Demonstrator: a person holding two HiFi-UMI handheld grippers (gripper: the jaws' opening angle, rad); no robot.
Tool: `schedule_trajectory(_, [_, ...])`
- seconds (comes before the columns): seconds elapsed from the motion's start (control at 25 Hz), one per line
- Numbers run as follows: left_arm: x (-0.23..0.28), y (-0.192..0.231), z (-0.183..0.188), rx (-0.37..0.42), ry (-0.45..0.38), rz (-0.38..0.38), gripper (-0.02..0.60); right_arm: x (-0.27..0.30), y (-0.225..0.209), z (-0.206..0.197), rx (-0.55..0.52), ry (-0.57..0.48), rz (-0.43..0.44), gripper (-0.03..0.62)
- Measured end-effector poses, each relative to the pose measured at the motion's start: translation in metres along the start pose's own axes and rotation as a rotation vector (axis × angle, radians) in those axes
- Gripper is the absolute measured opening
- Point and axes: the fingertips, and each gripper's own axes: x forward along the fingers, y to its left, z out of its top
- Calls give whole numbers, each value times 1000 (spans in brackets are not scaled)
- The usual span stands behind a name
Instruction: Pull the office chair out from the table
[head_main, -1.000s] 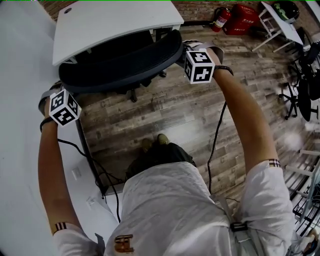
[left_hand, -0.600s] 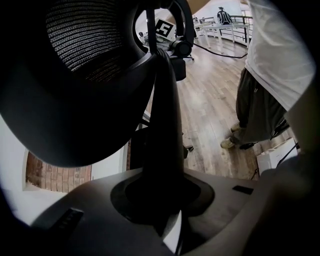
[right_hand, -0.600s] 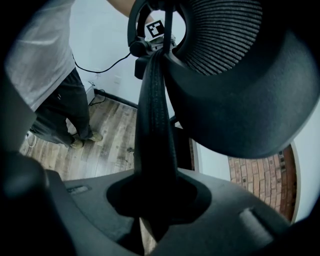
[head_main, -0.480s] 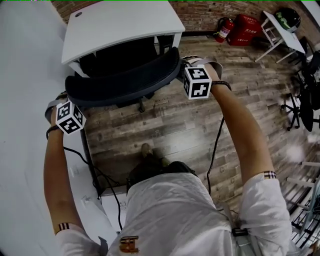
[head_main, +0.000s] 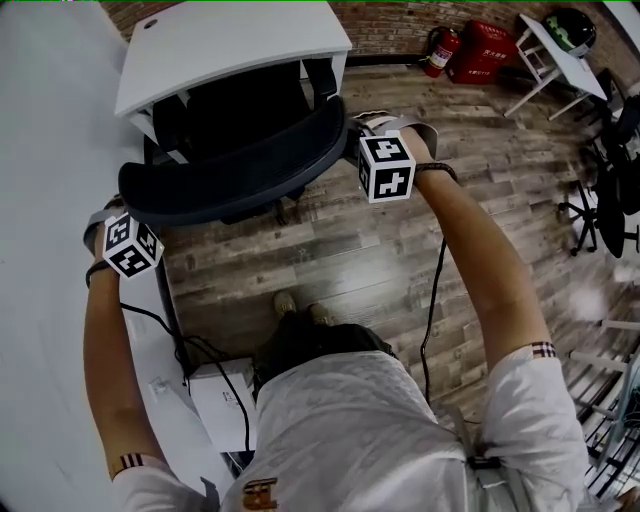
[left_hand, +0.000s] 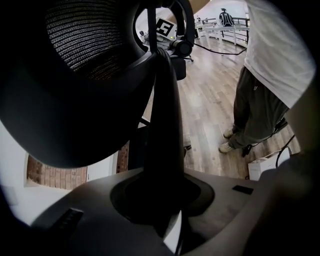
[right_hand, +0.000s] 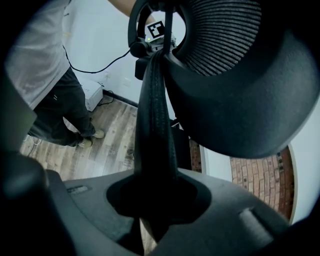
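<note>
Head view: you draw the office chair (head_main: 238, 112) farther from the surface (head_main: 230, 45), left gripper (head_main: 124, 207) and right gripper (head_main: 352, 127) jaws clamped on its backrest (head_main: 230, 172); nearly clear.

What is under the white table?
The dark front part of the office chair reaches under the white table; its backrest stands outside. The table covers whatever lies deeper beneath it.
</note>
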Motion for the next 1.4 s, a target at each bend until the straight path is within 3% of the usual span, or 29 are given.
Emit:
schedule_trajectory(0.36, [-29, -36, 5, 23, 4, 4, 78, -23, 43, 17, 9, 3, -15, 87])
schedule_trajectory(0.96, [-83, -142, 8, 42, -34, -6, 77, -80, 148, 47, 48, 29, -14, 92])
schedule_trajectory(1.4, [-124, -216, 29, 12, -5, 29, 77, -127, 214, 54, 11, -6, -13, 89])
